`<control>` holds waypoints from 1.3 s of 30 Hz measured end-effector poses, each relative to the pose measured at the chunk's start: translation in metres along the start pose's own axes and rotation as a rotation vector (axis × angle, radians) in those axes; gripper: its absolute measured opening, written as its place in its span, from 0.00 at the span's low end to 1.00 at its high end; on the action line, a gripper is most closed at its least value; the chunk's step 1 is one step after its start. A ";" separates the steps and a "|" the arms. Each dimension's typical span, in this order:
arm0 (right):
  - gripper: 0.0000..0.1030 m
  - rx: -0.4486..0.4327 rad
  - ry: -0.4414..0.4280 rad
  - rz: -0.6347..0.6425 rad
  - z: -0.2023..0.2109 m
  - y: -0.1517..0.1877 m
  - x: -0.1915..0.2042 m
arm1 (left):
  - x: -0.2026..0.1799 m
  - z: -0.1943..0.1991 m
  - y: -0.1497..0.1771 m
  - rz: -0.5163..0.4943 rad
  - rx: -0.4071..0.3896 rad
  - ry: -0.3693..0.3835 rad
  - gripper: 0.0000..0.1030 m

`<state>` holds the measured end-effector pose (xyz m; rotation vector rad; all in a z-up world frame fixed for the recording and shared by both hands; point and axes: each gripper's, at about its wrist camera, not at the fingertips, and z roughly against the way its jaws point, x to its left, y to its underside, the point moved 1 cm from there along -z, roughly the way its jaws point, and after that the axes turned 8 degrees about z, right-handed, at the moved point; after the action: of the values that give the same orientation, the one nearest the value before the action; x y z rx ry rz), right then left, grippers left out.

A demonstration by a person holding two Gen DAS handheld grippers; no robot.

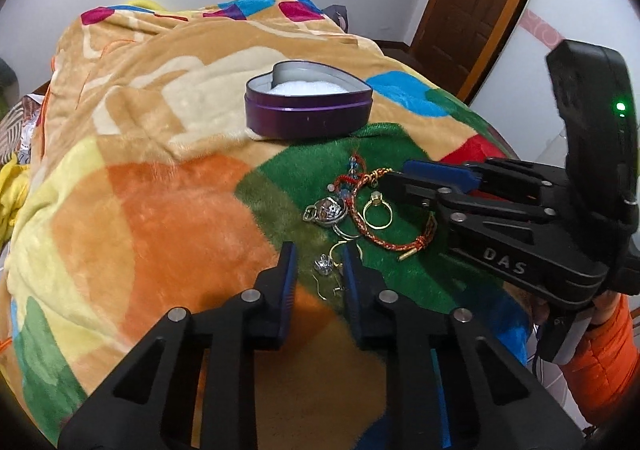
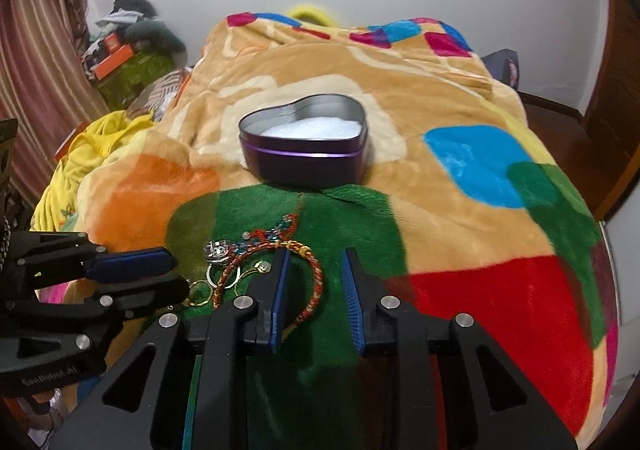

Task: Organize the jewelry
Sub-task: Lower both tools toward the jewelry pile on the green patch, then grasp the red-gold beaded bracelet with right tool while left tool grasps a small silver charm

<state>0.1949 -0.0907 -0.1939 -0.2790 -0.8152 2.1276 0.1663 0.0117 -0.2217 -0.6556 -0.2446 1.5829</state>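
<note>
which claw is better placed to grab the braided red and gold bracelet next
Right, probably: the open right claw already has one finger at the braided red and gold bracelet, while the open left claw brackets small silver pieces.

The right gripper (image 2: 314, 282) is hovering low over the green patch of a multicoloured blanket (image 2: 472, 154), its blue-padded jaws standing apart with nothing between them. The left finger is overlapping a red-and-gold braided bracelet (image 2: 314, 282) lying on the green pile. Left of the bracelet, a gold ring (image 2: 200, 292), a silver jewelled piece (image 2: 218, 250) and a red beaded cord (image 2: 276, 230) are lying clustered together; whether they are touching is hard to judge. The left gripper (image 2: 160, 270) is entering from the left edge, its fingertips sitting just beside this cluster. Beyond the jewellery, a purple heart-shaped tin (image 2: 304, 162) is standing open, showing white padding inside.
</note>
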 end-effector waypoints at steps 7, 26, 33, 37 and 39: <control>0.08 0.009 -0.028 0.015 -0.007 0.004 0.002 | 0.000 -0.002 0.003 -0.009 -0.001 0.002 0.08; 0.04 -0.120 0.023 0.020 0.041 -0.015 0.015 | 0.004 0.047 -0.017 0.009 -0.149 -0.027 0.07; 0.04 -0.168 0.049 0.016 0.057 -0.024 0.018 | 0.003 0.071 -0.033 0.001 -0.230 -0.032 0.07; 0.04 -0.199 0.066 0.016 0.064 -0.031 0.019 | 0.002 0.082 -0.045 -0.014 -0.275 -0.039 0.07; 0.04 -0.211 0.072 0.011 0.067 -0.035 0.018 | 0.001 0.085 -0.051 -0.021 -0.293 -0.041 0.07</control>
<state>0.1749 -0.0919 -0.1192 -0.4692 -0.9992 2.0310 0.1632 0.0385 -0.1264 -0.8433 -0.5191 1.5557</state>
